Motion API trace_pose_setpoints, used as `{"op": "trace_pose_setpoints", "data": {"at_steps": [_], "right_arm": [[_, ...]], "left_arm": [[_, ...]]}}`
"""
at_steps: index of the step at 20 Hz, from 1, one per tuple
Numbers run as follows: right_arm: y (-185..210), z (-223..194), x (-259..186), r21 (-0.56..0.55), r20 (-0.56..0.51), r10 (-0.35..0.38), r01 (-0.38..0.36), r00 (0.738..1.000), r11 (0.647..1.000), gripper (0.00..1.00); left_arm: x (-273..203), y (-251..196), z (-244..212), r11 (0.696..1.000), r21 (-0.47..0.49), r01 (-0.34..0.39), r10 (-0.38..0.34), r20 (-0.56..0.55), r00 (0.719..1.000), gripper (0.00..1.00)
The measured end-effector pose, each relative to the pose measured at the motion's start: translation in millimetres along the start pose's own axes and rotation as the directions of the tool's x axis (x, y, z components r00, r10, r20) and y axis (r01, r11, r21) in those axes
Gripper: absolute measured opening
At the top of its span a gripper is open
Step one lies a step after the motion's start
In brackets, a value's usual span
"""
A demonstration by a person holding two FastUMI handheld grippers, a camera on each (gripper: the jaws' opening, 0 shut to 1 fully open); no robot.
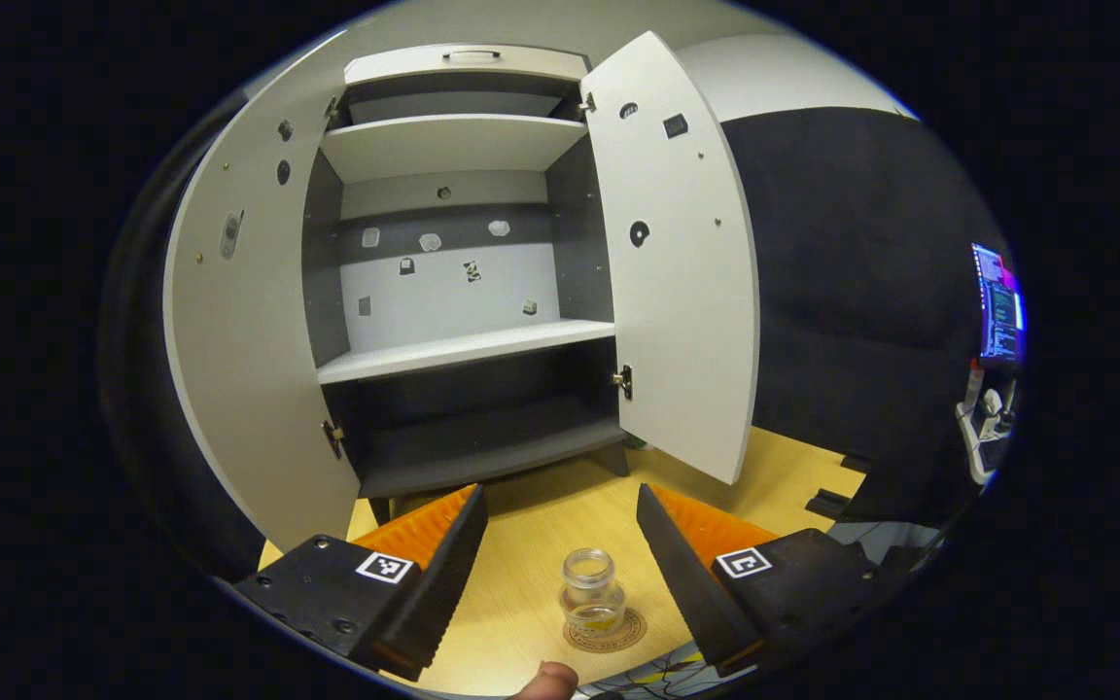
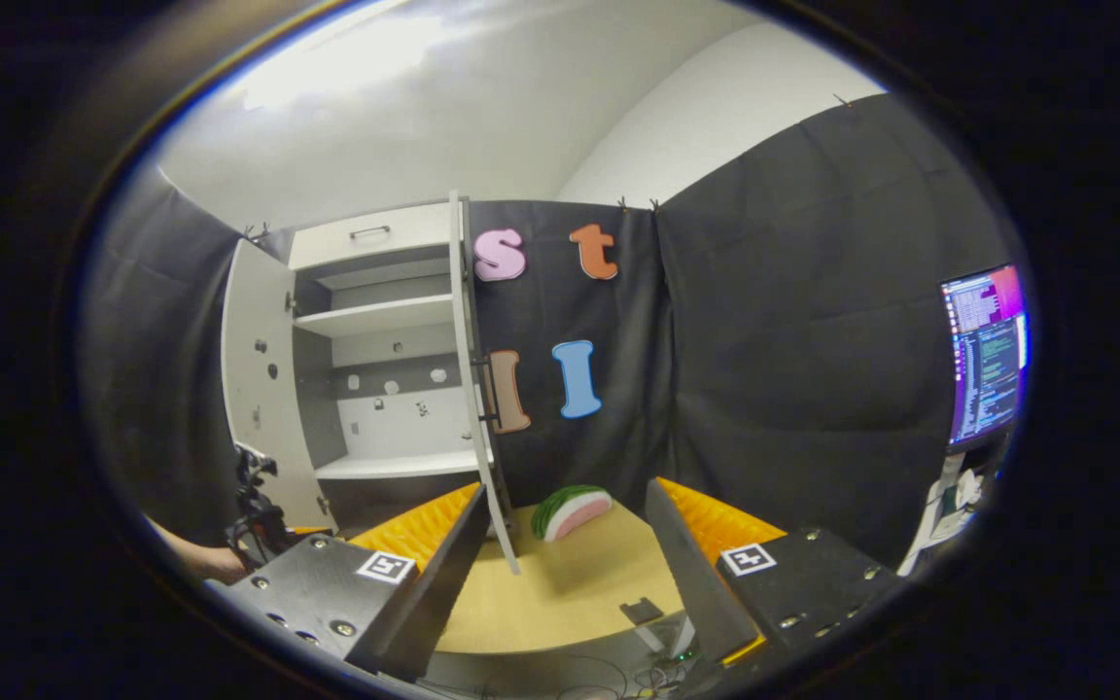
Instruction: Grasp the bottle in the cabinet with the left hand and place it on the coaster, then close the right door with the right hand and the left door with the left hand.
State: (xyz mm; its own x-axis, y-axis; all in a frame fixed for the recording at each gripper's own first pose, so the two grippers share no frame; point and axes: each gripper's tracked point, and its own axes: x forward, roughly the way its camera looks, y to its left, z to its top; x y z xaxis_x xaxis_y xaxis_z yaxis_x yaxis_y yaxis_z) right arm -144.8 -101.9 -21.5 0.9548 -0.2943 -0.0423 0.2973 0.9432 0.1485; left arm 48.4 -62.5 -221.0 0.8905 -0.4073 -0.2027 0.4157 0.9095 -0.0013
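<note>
Standing upright on the coaster (image 1: 605, 634), near the desk's front edge: one small clear bottle (image 1: 591, 591), open-mouthed, with a yellowish layer at its base. Bottle sits in the gap between the left gripper's (image 1: 560, 544) fingers but touches neither; those fingers are spread wide apart, holding nothing.

Coaster: round, brownish, flat on the light wooden desk (image 1: 541, 525), just ahead of a fingertip (image 1: 545, 678) at the view's bottom edge.

Cabinet (image 1: 453, 292): pale with dark inner sides, standing on the desk's far part beyond the bottle. Both doors open. Left door (image 1: 244, 321) swung wide to the left; right door (image 1: 682, 262) swung out toward the viewer on the right. Shelves bare; small stickers or fittings on the back panel, too small to identify. A drawer front with a handle (image 1: 470, 55) sits above the compartments.

Right gripper (image 2: 565, 559): fingers wide apart, nothing between them, held over the desk's right part. In the right gripper view the right door (image 2: 477, 389) is seen nearly edge-on, just ahead of the left finger.

Watermelon-slice toy (image 2: 572, 511): lying on the desk near the booth wall, just right of the right door's lower edge.

Monitor (image 2: 983, 355): lit, at the far right, off the desk.
</note>
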Motion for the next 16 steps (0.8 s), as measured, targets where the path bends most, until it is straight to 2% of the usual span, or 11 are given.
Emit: {"op": "trace_pose_setpoints", "data": {"at_steps": [1,5,8,9,10,11,13,16], "right_arm": [[1.6,1.8,7.2,-0.009,-0.001,0.009,-0.009,1.000,1.000,1.00],[8.1,22.7,49.4,-0.070,0.055,0.028,-0.025,0.998,0.997,0.99],[8.0,21.3,84.1,-0.077,0.050,0.014,-0.010,0.999,0.997,0.98],[9.5,21.0,94.5,-0.077,0.052,0.013,-0.009,0.999,0.997,0.94],[10.8,21.4,104.1,-0.081,0.056,0.010,-0.005,0.998,0.997,0.99],[10.9,20.8,115.4,-0.087,0.059,0.001,0.004,0.998,0.996,0.99],[9.3,22.5,135.6,-0.088,0.060,-0.020,0.025,0.998,0.996,0.98],[23.4,36.6,162.2,-0.093,0.086,0.000,0.008,0.996,0.996,0.99]], "left_arm": [[-6.5,2.9,10.7,1.000,-0.012,0.000,0.000,-0.006,1.000,0.98],[-31.6,34.5,59.3,0.999,-0.007,-0.032,0.032,0.012,0.999,0.97],[-44.1,68.1,90.1,0.998,0.014,-0.060,0.059,0.027,0.998,0.97],[-48.1,80.9,96.5,0.998,0.019,-0.068,0.067,0.028,0.997,0.97],[-51.6,94.0,104.2,0.997,0.012,-0.075,0.074,0.033,0.997,0.97],[-55.7,105.5,112.0,0.997,-0.005,-0.080,0.080,0.044,0.996,0.97],[-63.6,138.5,124.7,0.992,-0.033,-0.123,0.125,0.052,0.991,0.97],[-73.1,186.4,146.7,0.978,-0.067,-0.197,0.202,0.082,0.976,1.00]]}}
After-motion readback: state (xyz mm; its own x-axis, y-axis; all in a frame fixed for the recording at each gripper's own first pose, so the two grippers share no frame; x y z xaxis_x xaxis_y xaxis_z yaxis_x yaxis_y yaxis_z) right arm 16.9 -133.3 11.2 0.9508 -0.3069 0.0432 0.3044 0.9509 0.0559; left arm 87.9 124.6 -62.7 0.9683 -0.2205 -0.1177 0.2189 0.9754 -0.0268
